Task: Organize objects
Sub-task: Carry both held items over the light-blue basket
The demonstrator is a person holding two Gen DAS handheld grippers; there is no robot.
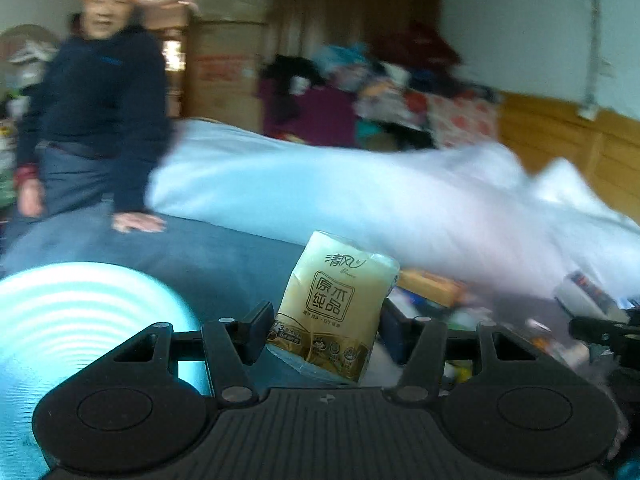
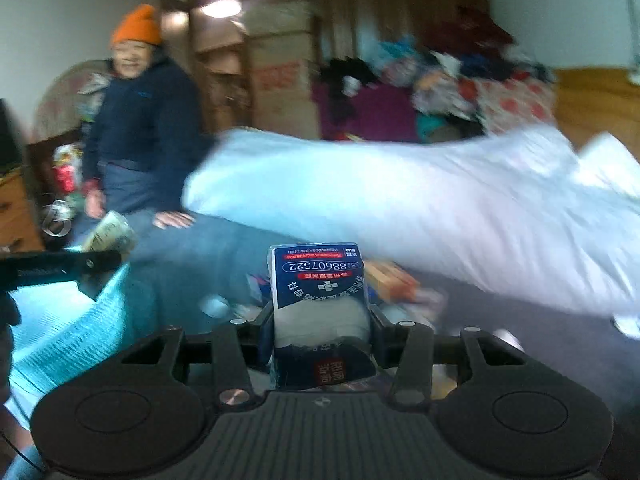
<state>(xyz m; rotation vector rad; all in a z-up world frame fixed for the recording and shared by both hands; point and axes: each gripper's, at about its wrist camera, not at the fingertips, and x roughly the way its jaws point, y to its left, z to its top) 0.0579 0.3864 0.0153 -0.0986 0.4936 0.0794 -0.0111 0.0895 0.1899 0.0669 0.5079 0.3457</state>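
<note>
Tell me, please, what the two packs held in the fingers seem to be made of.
Yellow tissue pack: soft paper inside thin glossy plastic film, judging by its sheen and wrinkles. Blue-and-white pack: probably the same, clear film over white paper, dented where the fingers squeeze it.

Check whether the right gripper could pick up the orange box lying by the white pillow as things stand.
Probably not yet. The right gripper is already shut on a blue and white tissue pack, so it has no free grip. The orange box lies just beyond, with nothing visibly over it, beside the white pillow.
</note>
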